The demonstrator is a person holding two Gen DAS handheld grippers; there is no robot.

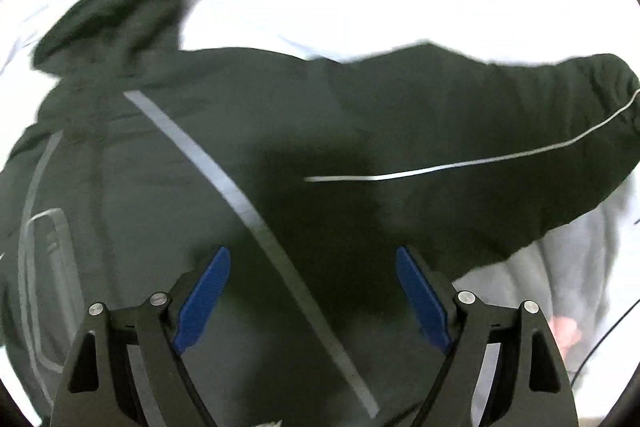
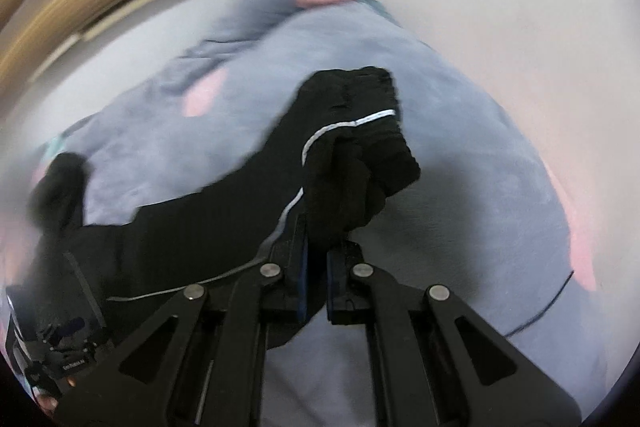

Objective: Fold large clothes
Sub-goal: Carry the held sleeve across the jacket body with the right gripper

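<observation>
We see the left gripper (image 1: pixel 312 291) wide open above the black jacket (image 1: pixel 248 155), holding nothing; the right gripper (image 2: pixel 316 259) pinches the jacket's sleeve cuff (image 2: pixel 360 131) over the grey blanket (image 2: pixel 460 131).

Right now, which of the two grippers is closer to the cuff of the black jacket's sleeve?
Right. The right gripper is shut on the sleeve just below the cuff. The left gripper hangs open over the black jacket body, far from that cuff.
</observation>
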